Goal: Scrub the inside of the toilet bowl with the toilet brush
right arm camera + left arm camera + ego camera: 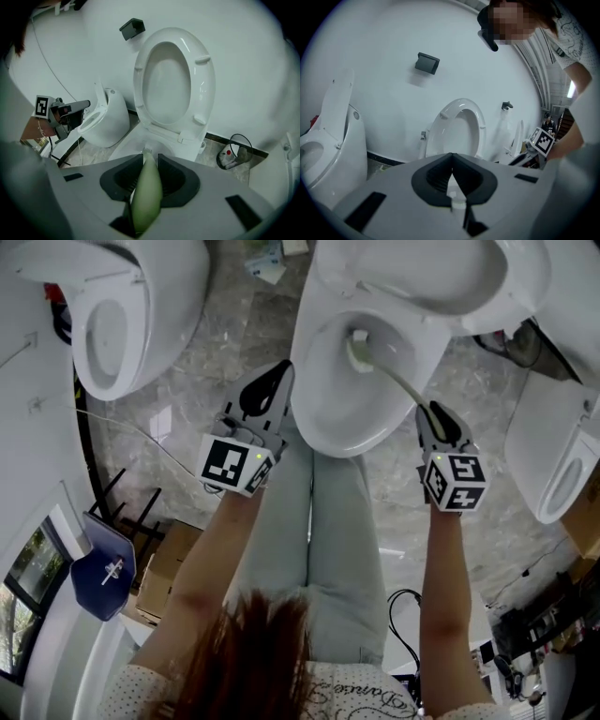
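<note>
Holding the toilet brush [398, 382] by its green handle, my right gripper [429, 413] is clamped tight. The handle's long axis runs up and left from those jaws to the bristle head, which sits inside the toilet bowl [323, 427] toward its back. My left gripper [278, 376] hangs closed and empty beside the bowl's near-left rim.
</note>
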The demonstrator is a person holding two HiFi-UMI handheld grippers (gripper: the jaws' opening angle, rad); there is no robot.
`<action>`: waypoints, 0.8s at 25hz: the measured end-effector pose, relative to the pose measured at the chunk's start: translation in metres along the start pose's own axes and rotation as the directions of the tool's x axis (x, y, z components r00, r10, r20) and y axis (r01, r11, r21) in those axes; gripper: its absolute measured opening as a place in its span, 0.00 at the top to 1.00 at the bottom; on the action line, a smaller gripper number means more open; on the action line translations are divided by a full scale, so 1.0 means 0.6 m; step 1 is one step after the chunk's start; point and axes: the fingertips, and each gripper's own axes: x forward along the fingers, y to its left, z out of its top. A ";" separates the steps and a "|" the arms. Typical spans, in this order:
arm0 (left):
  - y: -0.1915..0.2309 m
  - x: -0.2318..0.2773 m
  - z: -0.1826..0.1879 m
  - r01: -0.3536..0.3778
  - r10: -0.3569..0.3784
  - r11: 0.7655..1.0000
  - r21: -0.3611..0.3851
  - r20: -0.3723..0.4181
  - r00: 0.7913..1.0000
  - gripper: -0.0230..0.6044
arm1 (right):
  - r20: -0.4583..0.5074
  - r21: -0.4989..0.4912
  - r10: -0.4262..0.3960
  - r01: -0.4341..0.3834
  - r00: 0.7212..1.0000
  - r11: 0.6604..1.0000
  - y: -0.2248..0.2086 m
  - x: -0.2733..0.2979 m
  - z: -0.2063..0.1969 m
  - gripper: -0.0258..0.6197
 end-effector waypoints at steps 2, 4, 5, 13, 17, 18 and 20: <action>-0.008 -0.007 0.020 0.010 -0.010 1.000 0.008 0.000 1.000 0.96 | 0.020 -0.004 -0.020 0.020 1.000 1.000 0.006 -0.026 0.009 0.79; -0.017 -0.015 0.041 0.021 -0.021 1.000 0.013 0.001 1.000 0.96 | 0.048 0.007 -0.036 0.035 0.998 0.999 0.013 -0.052 0.018 0.79; -0.021 -0.020 0.051 0.026 -0.026 1.000 0.014 0.002 1.000 0.96 | 0.062 0.016 -0.041 0.041 0.997 0.999 0.018 -0.066 0.021 0.79; -0.044 -0.062 0.135 0.062 -0.062 0.997 0.048 -0.001 0.998 0.96 | 0.164 0.077 -0.094 0.082 0.982 0.994 0.054 -0.185 0.049 0.79; -0.067 -0.073 0.181 0.106 -0.107 0.992 0.069 0.009 0.994 0.96 | 0.218 0.105 -0.106 0.085 0.970 0.991 0.066 -0.244 0.066 0.79; -0.076 -0.075 0.193 0.130 -0.131 0.989 0.066 0.014 0.991 0.96 | 0.230 0.115 -0.108 0.083 0.967 0.990 0.069 -0.258 0.069 0.79; -0.093 -0.079 0.216 0.163 -0.166 0.984 0.072 0.025 0.986 0.96 | 0.260 0.117 -0.111 0.083 0.959 0.990 0.073 -0.284 0.078 0.79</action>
